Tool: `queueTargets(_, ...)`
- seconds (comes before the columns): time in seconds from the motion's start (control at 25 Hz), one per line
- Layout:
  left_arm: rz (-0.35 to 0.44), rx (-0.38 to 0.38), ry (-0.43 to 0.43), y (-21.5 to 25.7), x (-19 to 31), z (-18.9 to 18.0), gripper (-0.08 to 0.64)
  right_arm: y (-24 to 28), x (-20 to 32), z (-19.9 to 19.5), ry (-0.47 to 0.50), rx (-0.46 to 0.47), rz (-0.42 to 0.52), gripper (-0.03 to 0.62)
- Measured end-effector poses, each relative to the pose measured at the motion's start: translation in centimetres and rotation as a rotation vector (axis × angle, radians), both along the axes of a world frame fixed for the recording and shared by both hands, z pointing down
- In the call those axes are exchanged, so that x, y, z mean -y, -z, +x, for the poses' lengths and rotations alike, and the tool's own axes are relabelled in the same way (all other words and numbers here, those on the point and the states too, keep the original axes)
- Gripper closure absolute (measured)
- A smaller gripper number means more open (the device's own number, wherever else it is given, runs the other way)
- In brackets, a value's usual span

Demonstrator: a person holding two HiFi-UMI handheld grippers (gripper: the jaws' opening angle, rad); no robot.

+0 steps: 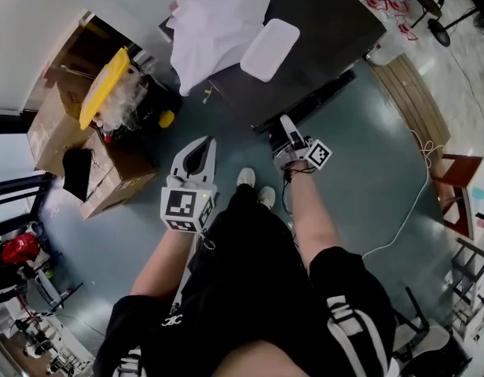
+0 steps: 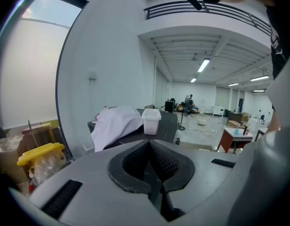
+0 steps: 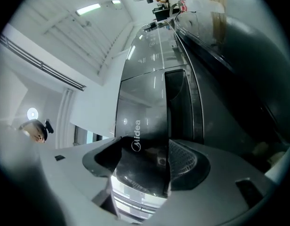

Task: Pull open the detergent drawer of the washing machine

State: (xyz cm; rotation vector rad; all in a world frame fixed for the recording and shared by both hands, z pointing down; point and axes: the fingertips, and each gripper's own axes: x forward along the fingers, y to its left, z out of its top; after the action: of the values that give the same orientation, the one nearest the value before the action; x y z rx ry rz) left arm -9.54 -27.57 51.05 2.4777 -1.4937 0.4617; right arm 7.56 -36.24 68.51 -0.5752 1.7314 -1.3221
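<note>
The right tongs (image 3: 145, 139) are clenched on the detergent drawer (image 3: 142, 105). The drawer's glossy dark front fills the whole gap between the jaws. Its two long edges lie against the pads, as far as the right gripper view shows. The front panel's long axis runs from deep in the throat of these tongs out past their tips. The Midea lettering reads along that same line. The panel's near end sits low between the jaws, close to the throat. Its far end points onward along the shiny face of the washing machine (image 3: 149, 55). A dark window strip on that face runs parallel, just outside the right-hand jaw.

In the head view the right tongs (image 1: 285, 120) show edge-on, with their tips at the machine's front edge. The drawer itself cannot be made out there.

The left tongs (image 1: 204, 141) hang beside the right pair, well apart from the washing machine. Their jaws are pressed together at the tips (image 2: 149, 141) with nothing between them. Ahead of those tips, on the machine's dark top, lie a white cloth (image 2: 114, 124) and a white container (image 2: 151, 120), touching each other.
</note>
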Motion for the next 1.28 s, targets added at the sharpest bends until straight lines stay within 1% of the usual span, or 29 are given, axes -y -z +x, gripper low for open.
queueTargets(0.28,0.013,0.003,0.002,0.4,-0.9,0.2,0.558,0.0,-0.3,0.1,0.017,0.002,0.016,0.308)
queueTargets(0.48,0.025,0.006,0.006,1.1,-1.7,-0.2,0.558,-0.4,-0.7,0.5,0.000,0.017,0.002,0.321)
queueTargets(0.68,0.035,0.006,0.017,2.0,-1.9,-0.7,0.558,-0.7,-1.3,0.7,0.010,0.034,-0.020,0.325)
queueTargets(0.92,0.044,0.004,0.007,2.2,-2.1,-0.6,0.558,-0.5,-1.3,0.7,0.017,0.070,-0.031,0.338)
queueTargets(0.96,0.045,0.004,0.006,2.3,-2.0,-0.6,0.558,-0.5,-1.7,1.0,0.008,0.087,-0.027,0.341)
queueTargets(1.04,0.047,0.005,0.003,2.4,-2.0,-0.7,0.558,-0.6,-3.0,2.1,-0.024,0.120,-0.012,0.377)
queueTargets(1.08,0.047,0.006,0.001,2.3,-1.9,-0.9,0.558,-0.8,-3.7,2.8,-0.039,0.125,-0.004,0.382)
queueTargets(1.16,0.046,0.004,-0.003,1.9,-1.6,-1.0,0.558,-1.1,-5.1,4.0,-0.050,0.122,0.008,0.385)
queueTargets(1.28,0.034,-0.004,-0.017,1.0,-1.4,-0.7,0.558,-1.1,-6.5,5.1,-0.043,0.106,0.013,0.383)
